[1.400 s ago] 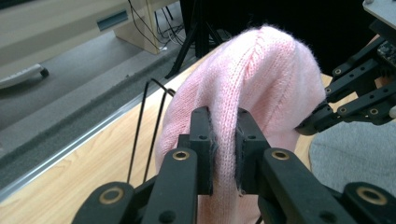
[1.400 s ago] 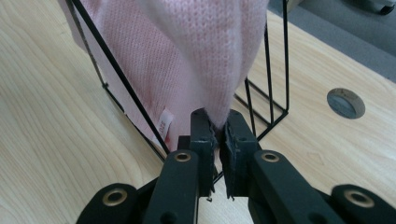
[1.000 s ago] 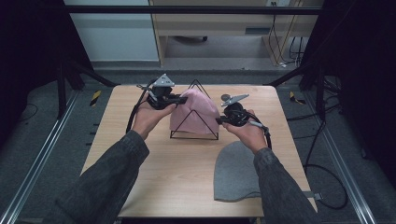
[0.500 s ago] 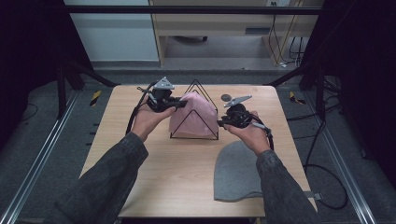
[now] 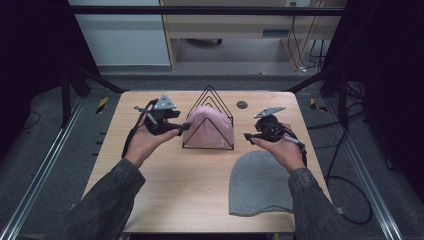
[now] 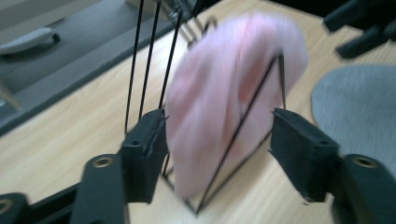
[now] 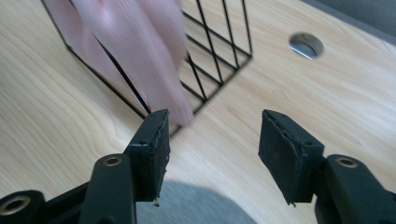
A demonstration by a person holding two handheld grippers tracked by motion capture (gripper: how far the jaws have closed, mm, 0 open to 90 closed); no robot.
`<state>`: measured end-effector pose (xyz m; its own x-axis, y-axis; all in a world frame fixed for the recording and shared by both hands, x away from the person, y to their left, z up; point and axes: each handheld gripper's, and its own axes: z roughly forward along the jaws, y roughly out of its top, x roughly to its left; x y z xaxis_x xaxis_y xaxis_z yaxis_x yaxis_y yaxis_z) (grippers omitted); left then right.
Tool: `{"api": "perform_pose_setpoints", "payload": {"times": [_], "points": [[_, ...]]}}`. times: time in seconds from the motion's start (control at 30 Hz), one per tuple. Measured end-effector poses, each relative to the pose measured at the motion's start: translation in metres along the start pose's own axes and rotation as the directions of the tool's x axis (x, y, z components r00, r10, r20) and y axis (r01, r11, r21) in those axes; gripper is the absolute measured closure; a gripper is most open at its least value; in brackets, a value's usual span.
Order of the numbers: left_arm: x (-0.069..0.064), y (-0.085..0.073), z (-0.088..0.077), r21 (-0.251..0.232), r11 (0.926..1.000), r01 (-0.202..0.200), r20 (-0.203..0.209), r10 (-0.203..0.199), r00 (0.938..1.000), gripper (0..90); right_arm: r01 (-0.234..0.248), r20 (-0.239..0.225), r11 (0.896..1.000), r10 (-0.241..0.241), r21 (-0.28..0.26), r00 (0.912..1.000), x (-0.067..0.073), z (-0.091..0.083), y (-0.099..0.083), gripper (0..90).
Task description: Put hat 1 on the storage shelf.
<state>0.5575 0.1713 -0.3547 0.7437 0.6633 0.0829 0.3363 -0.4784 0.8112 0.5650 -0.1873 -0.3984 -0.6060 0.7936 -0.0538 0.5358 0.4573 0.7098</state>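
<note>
A pink knit hat hangs draped over a black wire triangular rack at the middle of the wooden table. My left gripper is just left of the rack, and its jaws have just been opening. In the left gripper view its jaws stand apart, and the pink hat lies beyond them, untouched. My right gripper is a little right of the rack. Its jaws have also just been opening and hold nothing. The pink hat lies ahead to their left.
A grey knit hat lies flat on the table at the front right, under my right forearm. A round cable hole sits behind the rack to the right. Black frame posts and loose cables stand around the table.
Both grippers have let go of the pink hat and drawn outward from the rack, left to the left and right to the right. The hat now rests on the rack.
</note>
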Motion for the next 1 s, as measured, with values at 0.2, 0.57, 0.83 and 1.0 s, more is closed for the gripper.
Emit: {"api": "perform_pose_setpoints", "payload": {"times": [0.2, 0.57, 0.83, 1.0], "points": [[-0.011, -0.048, -0.014, 0.068, 0.9976, 0.008, -0.022, -0.007, 0.9997, 21.2, -0.06, 0.049, 0.998, 0.059, 0.033, 0.9971, -0.012, -0.01, -0.029, 35.6], [-0.012, -0.124, -0.03, 0.082, 0.9917, 0.098, -0.096, -0.09, 0.9913, 14.0, -0.136, 0.054, 0.982, 0.13, 0.13, 0.9901, -0.037, 0.001, -0.076, 47.1], [-0.003, -0.151, -0.048, 0.126, 0.9806, 0.15, -0.138, -0.133, 0.9815, 13.5, -0.173, 0.065, 0.972, 0.164, 0.156, 0.9842, -0.052, 0.018, -0.09, 49.2], [0.006, -0.158, -0.054, 0.111, 0.9734, 0.2, -0.161, -0.181, 0.9701, 13.7, -0.182, 0.056, 0.97, 0.175, 0.159, 0.9829, -0.053, 0.018, -0.09, 49.2]]}}
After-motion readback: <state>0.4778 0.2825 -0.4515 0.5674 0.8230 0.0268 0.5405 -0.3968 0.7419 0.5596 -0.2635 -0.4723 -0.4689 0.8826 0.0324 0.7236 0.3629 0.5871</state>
